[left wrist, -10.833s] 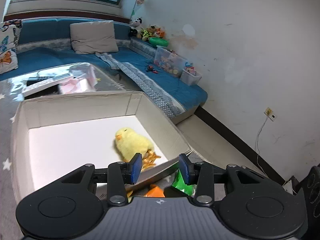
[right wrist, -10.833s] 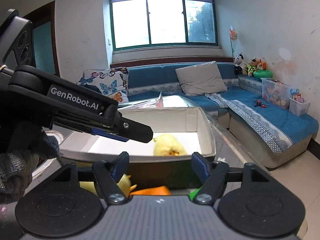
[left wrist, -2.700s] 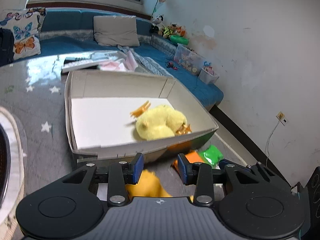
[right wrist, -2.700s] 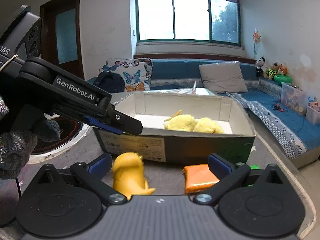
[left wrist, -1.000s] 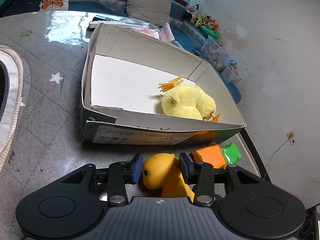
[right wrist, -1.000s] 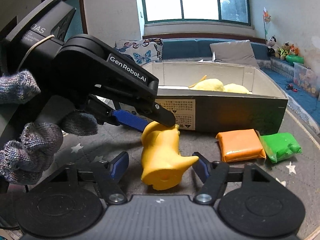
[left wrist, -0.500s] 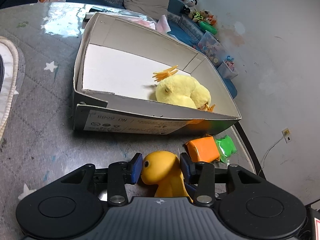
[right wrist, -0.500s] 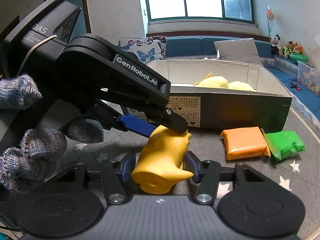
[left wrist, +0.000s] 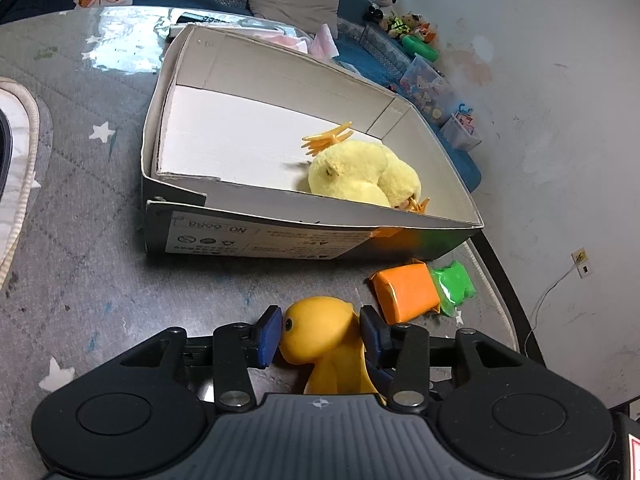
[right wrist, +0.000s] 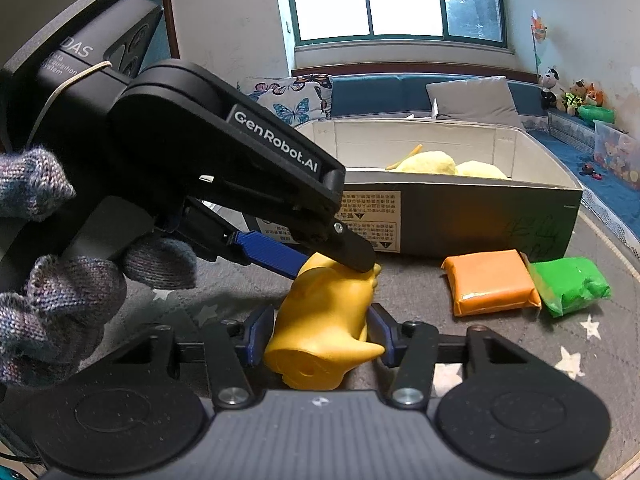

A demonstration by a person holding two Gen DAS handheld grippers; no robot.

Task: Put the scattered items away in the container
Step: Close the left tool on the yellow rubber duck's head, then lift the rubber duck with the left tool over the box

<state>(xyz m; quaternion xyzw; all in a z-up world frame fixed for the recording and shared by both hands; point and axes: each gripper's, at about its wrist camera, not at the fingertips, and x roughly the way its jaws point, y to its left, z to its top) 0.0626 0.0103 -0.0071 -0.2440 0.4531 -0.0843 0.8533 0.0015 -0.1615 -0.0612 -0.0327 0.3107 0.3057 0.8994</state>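
Rubber duck (right wrist: 324, 320) at lower centre of both frames, on the grey star-patterned bench (left wrist: 80, 240) in front of the cardboard box (left wrist: 304, 236), with both tools around it. Right hand-held gripper (right wrist: 318, 338) is closing, blue pads pressing the duck's body; left hand-held gripper (left wrist: 320, 334) straddles its head, released and spread wide. Orange packet (left wrist: 406, 294) and green packet (left wrist: 454, 282) lie touching at right; yellow plush chicks (left wrist: 360, 176) sit inside the box.

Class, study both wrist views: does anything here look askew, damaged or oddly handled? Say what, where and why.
The yellow rubber duck lies tipped on the grey starred mat, its holed base towards the right wrist camera. Oddly, both grippers flank it: the right gripper closing on its body, the left gripper around its head. Nothing looks damaged.
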